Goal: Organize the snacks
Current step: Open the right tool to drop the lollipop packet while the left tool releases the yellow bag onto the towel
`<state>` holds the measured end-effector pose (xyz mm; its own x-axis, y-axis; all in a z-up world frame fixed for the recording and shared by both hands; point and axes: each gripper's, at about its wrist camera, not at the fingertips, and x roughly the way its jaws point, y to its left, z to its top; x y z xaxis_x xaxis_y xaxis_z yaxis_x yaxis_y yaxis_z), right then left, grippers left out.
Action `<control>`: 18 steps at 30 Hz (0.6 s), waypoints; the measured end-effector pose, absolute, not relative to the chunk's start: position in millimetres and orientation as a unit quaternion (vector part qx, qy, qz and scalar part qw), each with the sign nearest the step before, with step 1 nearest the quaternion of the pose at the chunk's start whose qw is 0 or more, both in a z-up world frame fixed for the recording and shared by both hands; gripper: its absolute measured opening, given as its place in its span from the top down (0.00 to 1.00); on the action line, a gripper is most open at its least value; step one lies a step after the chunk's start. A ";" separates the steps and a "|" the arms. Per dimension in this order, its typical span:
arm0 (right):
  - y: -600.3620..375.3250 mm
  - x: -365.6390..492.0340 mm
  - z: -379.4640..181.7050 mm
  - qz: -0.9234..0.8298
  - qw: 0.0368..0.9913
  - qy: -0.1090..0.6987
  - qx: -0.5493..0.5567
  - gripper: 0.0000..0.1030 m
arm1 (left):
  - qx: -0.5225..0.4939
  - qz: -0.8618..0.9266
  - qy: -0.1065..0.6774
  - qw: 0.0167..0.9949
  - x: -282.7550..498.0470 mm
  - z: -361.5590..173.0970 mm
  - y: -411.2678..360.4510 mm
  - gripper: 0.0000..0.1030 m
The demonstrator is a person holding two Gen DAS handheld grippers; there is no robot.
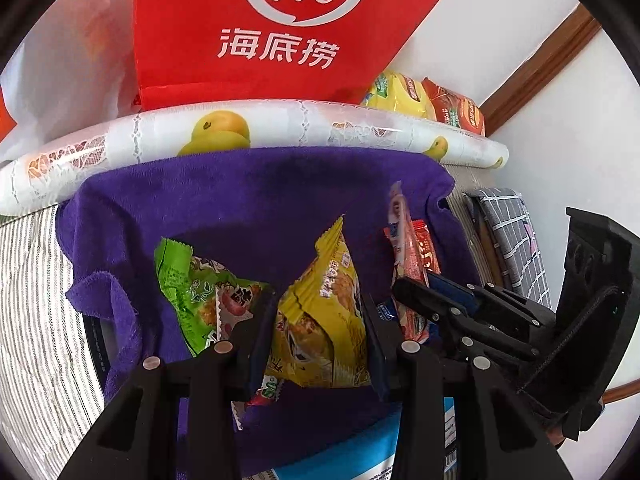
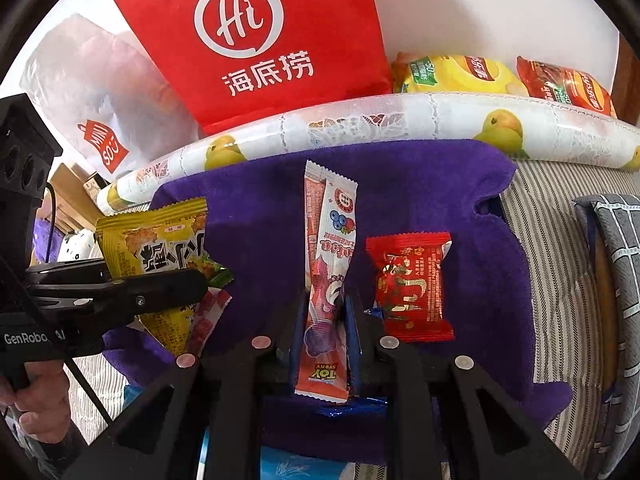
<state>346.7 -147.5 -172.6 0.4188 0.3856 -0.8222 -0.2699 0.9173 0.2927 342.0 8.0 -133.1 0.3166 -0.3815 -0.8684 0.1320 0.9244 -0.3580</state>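
Left gripper [image 1: 320, 336] clamped on yellow snack packet [image 1: 320, 320], over purple towel [image 1: 240, 200]. Green packet [image 1: 192, 284] lies at its 9 o'clock. Right gripper [image 2: 326, 320] pinches long pink-and-white stick packet [image 2: 326, 272]; red packet [image 2: 412, 284] lies at 3 o'clock, on the towel.

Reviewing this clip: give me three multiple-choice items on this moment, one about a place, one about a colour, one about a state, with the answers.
1. Where does the red square packet lie?
A. on the purple towel
B. inside the red bag
C. on the grey checked cloth

2. What colour is the packet in the left gripper?
A. blue
B. yellow
C. white

3. What is the right gripper doing?
A. hanging open over bare towel
B. clamping the red square packet
C. closed on the long stick packet

Answers: 1 A, it rests flat on the towel; 2 B, the yellow packet sits between the jaws; 3 C, both fingers flank the stick.
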 end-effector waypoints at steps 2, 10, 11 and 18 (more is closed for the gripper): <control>-145.6 347.1 -173.3 0.197 0.839 0.504 0.053 0.81 | -0.113 -0.159 0.564 0.803 342.6 -133.3 7.2 0.62; -148.7 346.1 -168.8 0.196 0.843 0.498 0.058 0.68 | -0.111 -0.156 0.569 0.800 341.2 -131.3 9.9 0.62; -149.2 344.9 -165.9 0.197 0.845 0.493 0.060 0.68 | -0.112 -0.157 0.571 0.798 341.2 -130.8 9.6 0.62; -152.6 335.3 -146.7 0.200 0.861 0.463 0.068 0.58 | -0.111 -0.167 0.559 0.805 335.7 -114.7 11.6 0.44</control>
<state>335.3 -152.6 -146.7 0.4917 0.4075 -0.7695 -0.2824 0.9106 0.3018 335.7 11.6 -114.7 0.3196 -0.3928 -0.8623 0.1453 0.9196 -0.3651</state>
